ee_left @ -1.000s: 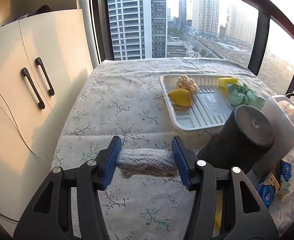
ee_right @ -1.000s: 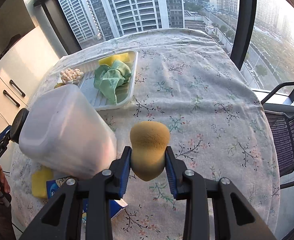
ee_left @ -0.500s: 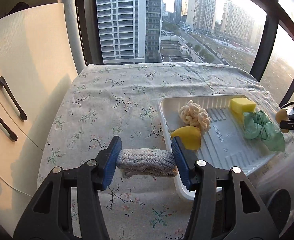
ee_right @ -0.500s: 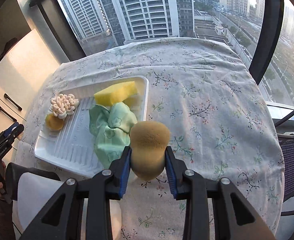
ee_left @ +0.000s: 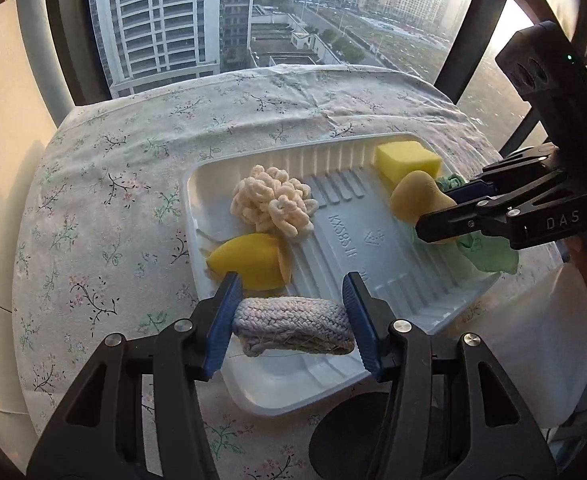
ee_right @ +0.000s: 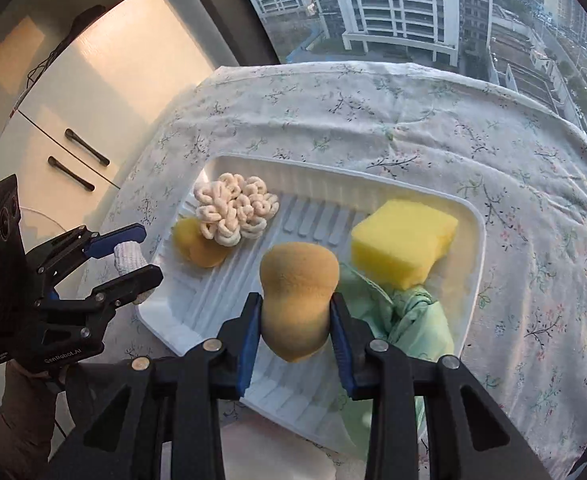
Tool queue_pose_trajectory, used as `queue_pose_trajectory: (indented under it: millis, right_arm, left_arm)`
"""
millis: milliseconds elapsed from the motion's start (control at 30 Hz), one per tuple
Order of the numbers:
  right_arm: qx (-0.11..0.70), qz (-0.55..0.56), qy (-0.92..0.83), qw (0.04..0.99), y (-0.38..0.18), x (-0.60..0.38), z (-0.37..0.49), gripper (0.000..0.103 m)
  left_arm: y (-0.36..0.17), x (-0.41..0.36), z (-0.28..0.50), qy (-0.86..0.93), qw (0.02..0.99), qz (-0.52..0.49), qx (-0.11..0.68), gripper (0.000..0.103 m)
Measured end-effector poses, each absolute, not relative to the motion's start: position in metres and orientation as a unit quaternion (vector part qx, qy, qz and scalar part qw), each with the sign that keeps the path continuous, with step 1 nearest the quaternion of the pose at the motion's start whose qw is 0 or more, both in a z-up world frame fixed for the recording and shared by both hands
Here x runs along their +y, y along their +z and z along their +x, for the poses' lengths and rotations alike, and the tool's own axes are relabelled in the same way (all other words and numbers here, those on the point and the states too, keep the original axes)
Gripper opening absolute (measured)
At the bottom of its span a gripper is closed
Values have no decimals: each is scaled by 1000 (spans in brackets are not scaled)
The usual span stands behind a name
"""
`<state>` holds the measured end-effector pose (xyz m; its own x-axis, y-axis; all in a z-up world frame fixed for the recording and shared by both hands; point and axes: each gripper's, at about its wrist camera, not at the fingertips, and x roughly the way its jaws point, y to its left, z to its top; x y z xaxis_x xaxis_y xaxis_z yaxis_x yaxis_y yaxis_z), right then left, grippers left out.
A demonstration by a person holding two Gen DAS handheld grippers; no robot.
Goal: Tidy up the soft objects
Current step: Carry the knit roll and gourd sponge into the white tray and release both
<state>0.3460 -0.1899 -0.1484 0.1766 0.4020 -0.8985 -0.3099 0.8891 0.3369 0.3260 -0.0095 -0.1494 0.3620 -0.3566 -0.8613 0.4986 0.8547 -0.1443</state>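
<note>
Currently the left gripper [ee_left: 291, 322] is clamped on the ends of a grey braided roll [ee_left: 293, 320], whose long axis runs crosswise between the blue pads; it hangs over the near corner of the white tray [ee_left: 377, 276], so release needs only a short lowering; the right gripper [ee_right: 295, 320] is clamped on a tan sponge [ee_right: 297, 296], its long axis pointing forward, over the tray's ribbed floor, just beside the green cloth [ee_right: 413, 320] and the yellow block [ee_right: 403, 246].

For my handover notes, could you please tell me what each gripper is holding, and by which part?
The left gripper clamps the grey braided rope piece by its two ends. The right gripper pinches the tan gourd-shaped sponge at its narrower waist.
</note>
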Motion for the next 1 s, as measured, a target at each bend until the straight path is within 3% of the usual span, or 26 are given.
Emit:
queue_pose_trajectory:
  millis: [233, 533, 567, 633, 700, 1000]
  right_arm:
    - [662, -116, 241, 700, -191, -149, 366, 36]
    - [649, -154, 247, 703, -195, -135, 360, 39]
    - [646, -158, 251, 704, -195, -134, 359, 41]
    - [638, -165, 262, 705, -194, -133, 354, 58]
    - [630, -160, 274, 708, -189, -133, 350, 64]
    - [580, -89, 280, 760, -150, -170, 334, 65]
  left_arm:
    - [-178, -19, 335, -256, 790, 78, 551, 50]
    - [-192, -28, 337, -246, 780, 92, 567, 54]
    - [-191, -29, 337, -247, 778, 94, 570, 55]
    - [-187, -31, 336, -254, 777, 92, 568, 55]
    - [-178, -32, 334, -264, 785, 83, 555, 55]
    - [-130, -3, 329, -196, 866, 40, 459, 60]
